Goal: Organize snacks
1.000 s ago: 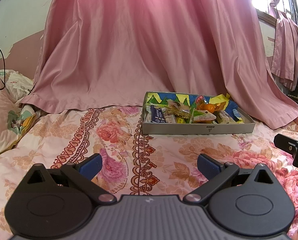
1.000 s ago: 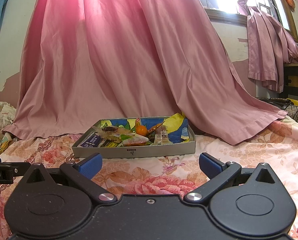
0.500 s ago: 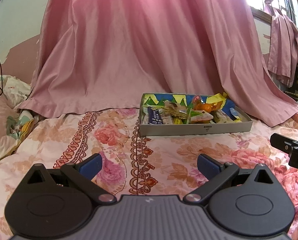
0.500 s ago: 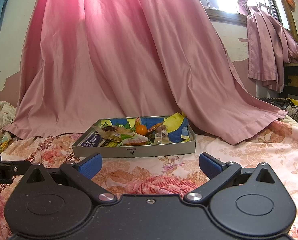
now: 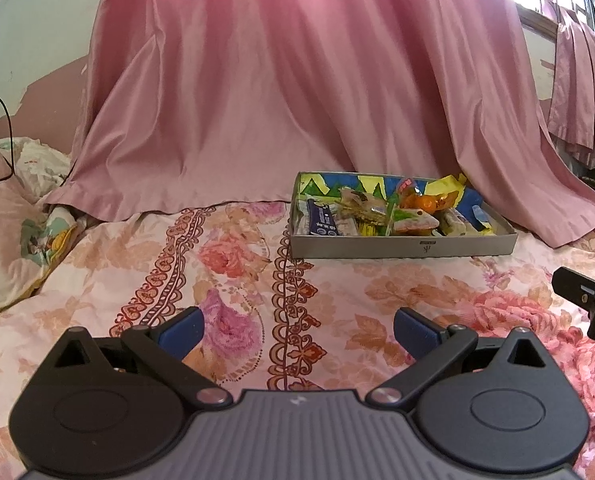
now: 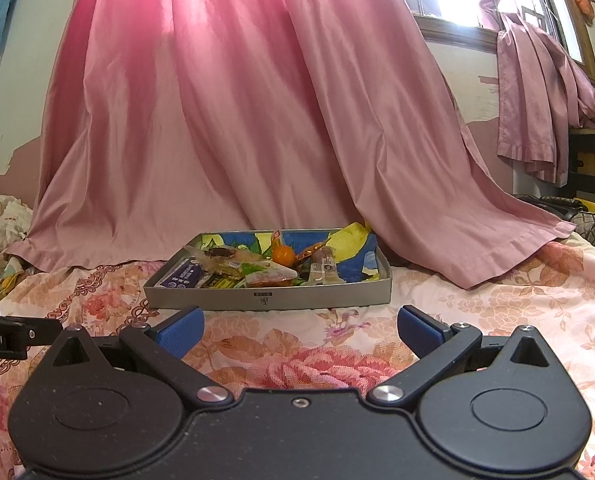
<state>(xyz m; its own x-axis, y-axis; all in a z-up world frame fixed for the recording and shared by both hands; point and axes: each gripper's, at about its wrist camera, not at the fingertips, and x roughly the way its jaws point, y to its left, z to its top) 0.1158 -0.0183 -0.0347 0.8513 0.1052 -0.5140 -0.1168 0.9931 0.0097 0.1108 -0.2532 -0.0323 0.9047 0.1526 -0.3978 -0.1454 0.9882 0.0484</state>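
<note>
Tray: the grey tray (image 6: 267,296) stands on the bed (image 6: 477,300), in front of the pink curtain (image 6: 237,120), and all the snacks (image 6: 257,270) I can see lie inside it, in a loose heap.
Snacks in detail: a dark blue packet (image 5: 323,220) at the left end, an orange round piece (image 6: 283,255) near the middle, clear wrapped bars (image 6: 323,266) to the right of it. None lies on the bedcover outside the tray, as far as both views show.
Left tongs: my left tongs (image 5: 295,330) are spread wide and hold nothing, low over the bedcover and well apart from the tray.
Right tongs: my right tongs (image 6: 299,330) are also spread and empty, facing the tray more directly and nearer to it.
What changed: during the last second the left view turned a little; the tray slid slightly left and sits a bit higher in it. The right view stayed almost the same. The snacks did not move.
Meaning for the task: I judge that only the left hand adjusted its aim. The heap fits either snacks waiting to be sorted or snacks already collected into the tray; I cannot tell which.
</note>
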